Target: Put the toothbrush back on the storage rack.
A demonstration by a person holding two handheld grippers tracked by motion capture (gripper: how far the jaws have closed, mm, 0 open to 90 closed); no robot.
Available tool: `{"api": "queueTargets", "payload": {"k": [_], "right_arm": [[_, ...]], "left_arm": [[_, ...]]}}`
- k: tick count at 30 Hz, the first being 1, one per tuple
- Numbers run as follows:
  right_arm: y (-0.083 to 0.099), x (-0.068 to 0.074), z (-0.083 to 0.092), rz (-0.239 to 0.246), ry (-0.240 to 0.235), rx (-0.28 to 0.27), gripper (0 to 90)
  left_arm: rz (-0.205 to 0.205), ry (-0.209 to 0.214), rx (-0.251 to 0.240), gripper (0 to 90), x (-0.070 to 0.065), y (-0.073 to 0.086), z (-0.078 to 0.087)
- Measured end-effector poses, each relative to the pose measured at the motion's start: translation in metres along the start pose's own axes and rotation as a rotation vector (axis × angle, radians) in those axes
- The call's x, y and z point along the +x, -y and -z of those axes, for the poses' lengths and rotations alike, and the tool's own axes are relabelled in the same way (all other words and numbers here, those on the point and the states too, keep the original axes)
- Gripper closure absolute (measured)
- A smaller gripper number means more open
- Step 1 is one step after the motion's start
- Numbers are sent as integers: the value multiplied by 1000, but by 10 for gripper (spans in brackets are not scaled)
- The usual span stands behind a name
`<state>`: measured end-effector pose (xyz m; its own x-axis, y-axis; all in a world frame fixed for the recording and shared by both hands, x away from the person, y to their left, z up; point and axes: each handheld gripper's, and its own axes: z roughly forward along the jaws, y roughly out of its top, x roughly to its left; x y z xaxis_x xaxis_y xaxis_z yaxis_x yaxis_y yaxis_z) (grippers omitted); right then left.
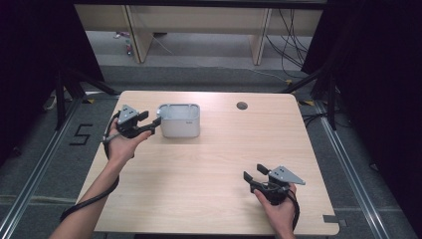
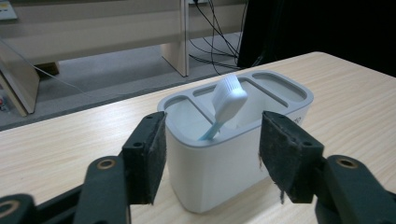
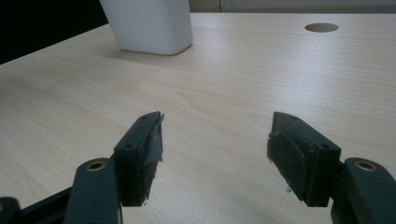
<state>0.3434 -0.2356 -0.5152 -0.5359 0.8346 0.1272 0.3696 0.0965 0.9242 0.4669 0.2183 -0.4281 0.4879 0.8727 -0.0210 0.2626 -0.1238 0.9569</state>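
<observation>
Toothbrush is in the holder, now back the left tongs off.

Bench (image 1: 209, 169) first, then white holder (image 1: 180, 120) at its far left w/ toothbrush (image 2: 226, 105) leaning inside. Left tongs (image 2: 212, 156) apart, holding nothing: pull straight back, don't bump the holder. Right tongs (image 3: 215, 156) apart, empty, near the bench's front edge.
</observation>
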Motion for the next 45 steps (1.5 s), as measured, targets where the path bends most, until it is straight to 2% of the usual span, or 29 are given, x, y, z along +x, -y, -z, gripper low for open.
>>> {"api": "queueTargets", "payload": {"k": [4,8,16,21,25,30,33,35,36,37,38,39,40,41,45], "right_arm": [[0,1,0,-8,-8,2,357],[0,1,0,0,0,1,357],[0,2,0,-17,-16,4,357],[0,2,0,-15,-12,5,357],[0,2,0,-16,-9,0,357],[0,2,-1,-15,-10,0,358],[0,2,-1,-9,-6,-2,358],[0,2,-1,-16,-8,1,358],[1,5,-1,-55,-13,7,358],[0,4,-1,-42,-10,5,359],[0,5,-1,-55,-12,8,359],[0,4,-1,-39,-10,5,359],[0,5,-1,-57,-14,8,360],[0,2,-1,-29,-9,14,360],[0,1,-2,0,8,18,360]], "left_arm": [[10,-15,-9,363,-2,6,12],[8,-7,-16,351,-6,13,23],[14,-2,-30,351,-12,26,43],[-2,2,-43,351,-17,35,55],[-19,-5,-34,351,-20,46,64],[-30,6,-33,347,-23,61,70],[-23,-3,-20,346,-23,68,76],[-23,-7,-24,346,-22,72,78],[-23,-11,-24,346,-22,75,80],[-27,-11,-26,346,-22,78,81],[-28,-6,-35,345,-22,81,81],[-28,-11,-27,345,-21,85,83],[-29,-10,-28,343,-20,89,84],[-26,-6,-37,342,-19,92,84],[-13,-17,-38,341,-15,109,86]]}}
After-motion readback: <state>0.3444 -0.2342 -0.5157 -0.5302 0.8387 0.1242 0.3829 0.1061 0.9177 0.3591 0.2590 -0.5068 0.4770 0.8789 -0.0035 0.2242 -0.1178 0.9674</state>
